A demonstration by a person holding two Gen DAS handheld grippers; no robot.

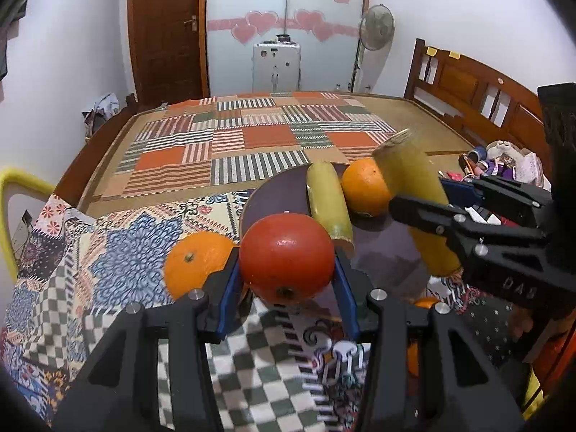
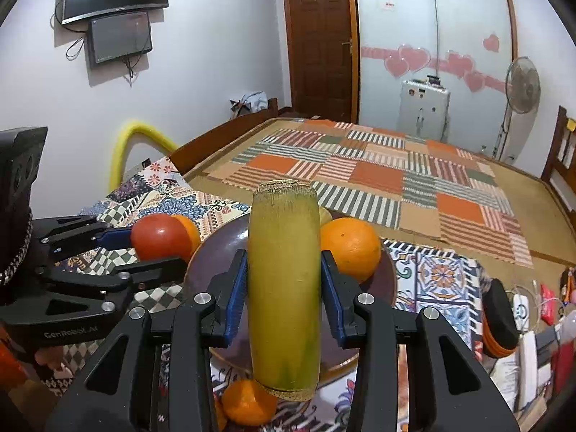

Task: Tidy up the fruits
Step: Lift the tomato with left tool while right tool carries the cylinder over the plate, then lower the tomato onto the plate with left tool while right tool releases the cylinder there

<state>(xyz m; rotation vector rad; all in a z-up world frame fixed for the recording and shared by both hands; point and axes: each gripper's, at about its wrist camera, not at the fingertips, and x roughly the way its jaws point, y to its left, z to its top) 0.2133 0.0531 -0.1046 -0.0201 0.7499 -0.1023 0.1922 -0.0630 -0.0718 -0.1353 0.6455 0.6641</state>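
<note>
My left gripper [image 1: 287,273] is shut on a red apple [image 1: 287,256] at the near left rim of a dark round plate [image 1: 273,194]. The plate holds a yellow-green cane piece [image 1: 329,206] and an orange [image 1: 364,187]. My right gripper [image 2: 284,280] is shut on a second yellow-green cane piece [image 2: 284,280] and holds it above the plate [image 2: 219,252], beside the orange [image 2: 351,248]. Another orange [image 1: 194,262] lies on the cloth left of the plate. One more orange [image 2: 248,401] lies at the plate's near edge.
The plate sits on a patterned patchwork cloth [image 1: 118,252] at the foot of a bed with a striped orange quilt [image 1: 252,136]. Clutter and toys [image 1: 500,162] lie to the right by the wooden headboard [image 1: 468,82]. A yellow tube [image 1: 14,187] stands at the left.
</note>
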